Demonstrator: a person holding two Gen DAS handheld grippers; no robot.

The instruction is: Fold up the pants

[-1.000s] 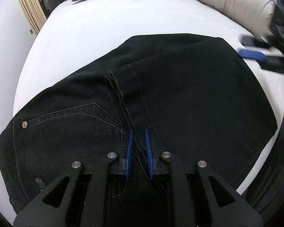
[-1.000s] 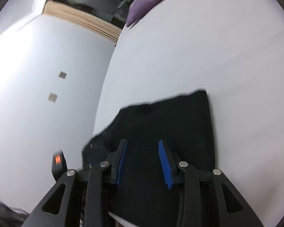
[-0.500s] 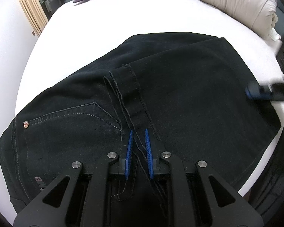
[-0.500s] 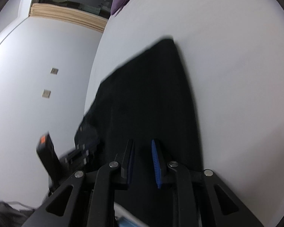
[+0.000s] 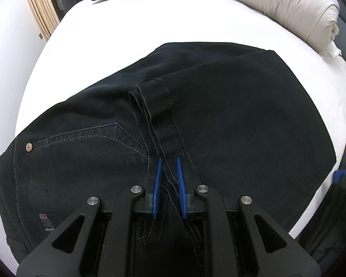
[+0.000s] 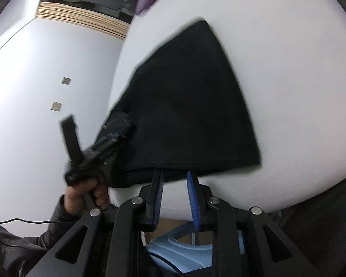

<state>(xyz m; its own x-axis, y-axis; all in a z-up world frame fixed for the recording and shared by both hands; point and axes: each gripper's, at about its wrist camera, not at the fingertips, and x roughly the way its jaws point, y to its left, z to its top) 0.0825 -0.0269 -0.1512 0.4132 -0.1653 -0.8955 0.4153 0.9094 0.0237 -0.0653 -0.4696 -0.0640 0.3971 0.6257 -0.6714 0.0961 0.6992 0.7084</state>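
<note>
White bed | black pants folded | left hand-held gripper pinches hem | right hand-held gripper parted at edge

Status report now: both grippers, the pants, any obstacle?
Left gripper shut on pants hems. Right gripper open at folded edge. Pants folded once on bed. No obstacle seen.

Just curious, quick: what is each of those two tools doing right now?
Left tool: shut on the hem of the black pants.
Right tool: open, at the pants' near edge, holding nothing.
</note>
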